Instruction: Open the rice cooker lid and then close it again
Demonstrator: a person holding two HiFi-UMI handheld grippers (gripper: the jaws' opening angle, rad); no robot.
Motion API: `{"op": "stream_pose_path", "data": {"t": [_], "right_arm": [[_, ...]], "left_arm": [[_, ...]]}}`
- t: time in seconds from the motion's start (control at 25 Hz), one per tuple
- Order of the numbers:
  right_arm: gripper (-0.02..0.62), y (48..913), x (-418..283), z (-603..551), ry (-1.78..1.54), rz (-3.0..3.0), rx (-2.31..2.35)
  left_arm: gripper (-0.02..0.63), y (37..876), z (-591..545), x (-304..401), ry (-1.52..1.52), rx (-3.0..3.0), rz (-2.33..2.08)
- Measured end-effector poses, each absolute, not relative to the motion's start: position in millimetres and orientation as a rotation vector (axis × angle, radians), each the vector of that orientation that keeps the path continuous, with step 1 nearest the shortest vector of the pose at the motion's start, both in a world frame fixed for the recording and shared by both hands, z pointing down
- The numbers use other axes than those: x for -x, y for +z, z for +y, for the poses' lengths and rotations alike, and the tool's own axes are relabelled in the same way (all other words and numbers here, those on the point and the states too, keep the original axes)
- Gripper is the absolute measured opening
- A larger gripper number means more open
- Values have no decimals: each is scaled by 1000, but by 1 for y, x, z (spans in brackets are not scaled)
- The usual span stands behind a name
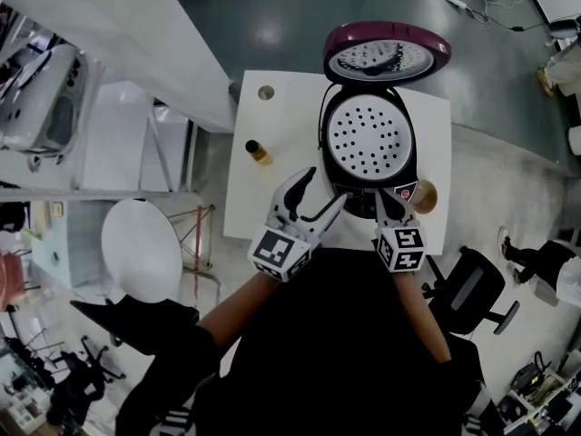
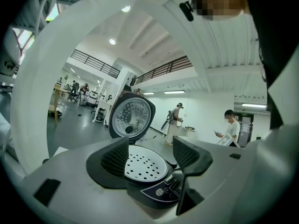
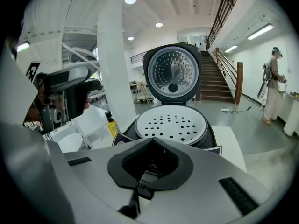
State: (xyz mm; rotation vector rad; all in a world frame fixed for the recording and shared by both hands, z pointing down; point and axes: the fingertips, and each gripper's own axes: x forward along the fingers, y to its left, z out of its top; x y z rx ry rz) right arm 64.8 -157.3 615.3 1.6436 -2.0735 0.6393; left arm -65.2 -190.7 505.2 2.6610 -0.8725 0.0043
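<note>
We see the rice cooker (image 1: 370,143) on the white table (image 1: 263,198), right of centre in the head view. Its lid (image 1: 388,54) stands fully open at the top of the frame, behind the perforated inner plate (image 3: 173,123). The left gripper (image 1: 327,187) is at the cooker's lower left edge with its jaws spread wide, holding nothing. The right gripper (image 1: 385,200) is at the cooker's lower right edge with its jaws closed together, empty. A small yellow bottle (image 1: 258,152) stands left of the cooker.
</note>
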Motion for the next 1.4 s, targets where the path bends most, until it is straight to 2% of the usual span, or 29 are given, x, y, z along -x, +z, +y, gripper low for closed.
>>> {"op": "stream_pose_path", "data": {"t": [0.76, 1.4], "right_arm": [[2, 599, -65, -166, 651, -2176, -1535], [2, 541, -111, -183, 583, -2262, -1625]], "left_arm": [[273, 438, -253, 42, -39, -2724, -935], [273, 396, -280, 27, -94, -2772, -1017]]}}
